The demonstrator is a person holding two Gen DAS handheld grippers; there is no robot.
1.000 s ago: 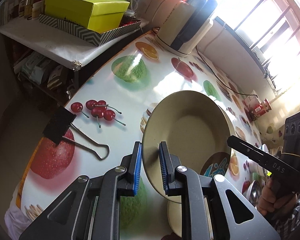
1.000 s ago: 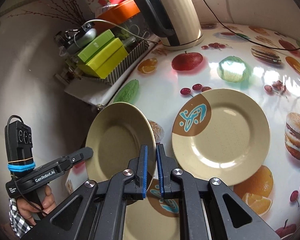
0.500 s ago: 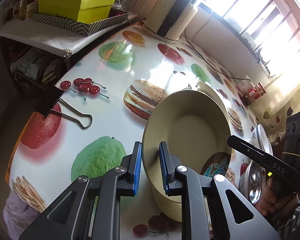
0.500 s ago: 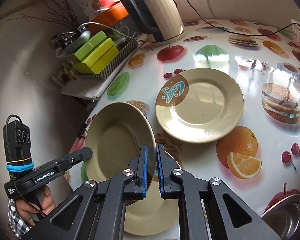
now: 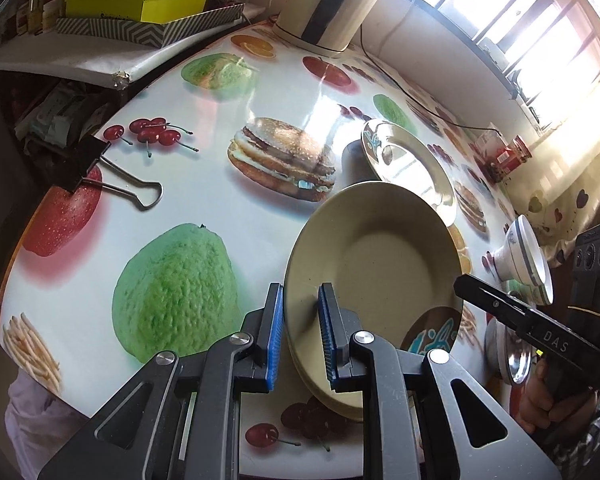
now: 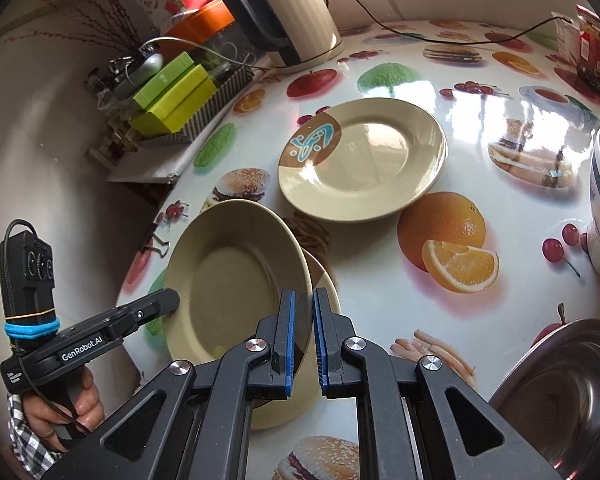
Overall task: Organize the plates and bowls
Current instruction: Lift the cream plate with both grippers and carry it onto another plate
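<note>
A beige plate (image 5: 380, 264) is held tilted between both grippers; it also shows in the right wrist view (image 6: 228, 280). My left gripper (image 5: 300, 336) is shut on its near rim. My right gripper (image 6: 303, 340) is shut on the opposite rim, and its finger shows in the left wrist view (image 5: 496, 304). Another beige plate (image 6: 324, 288) lies flat beneath the held one. A third beige plate with a brown and blue mark (image 6: 364, 160) lies flat farther back on the table; it also shows in the left wrist view (image 5: 412, 164).
A white bowl with a blue rim (image 5: 528, 260) and a steel bowl (image 6: 560, 392) stand to the right. A black binder clip (image 5: 100, 172) lies at the table's left edge. A kettle (image 6: 292, 16) and green boxes (image 6: 168, 92) stand at the back.
Both grippers have pulled back toward the table's near edge with the tilted plate. The marked plate now lies farther away, and the white bowl has come into view.
</note>
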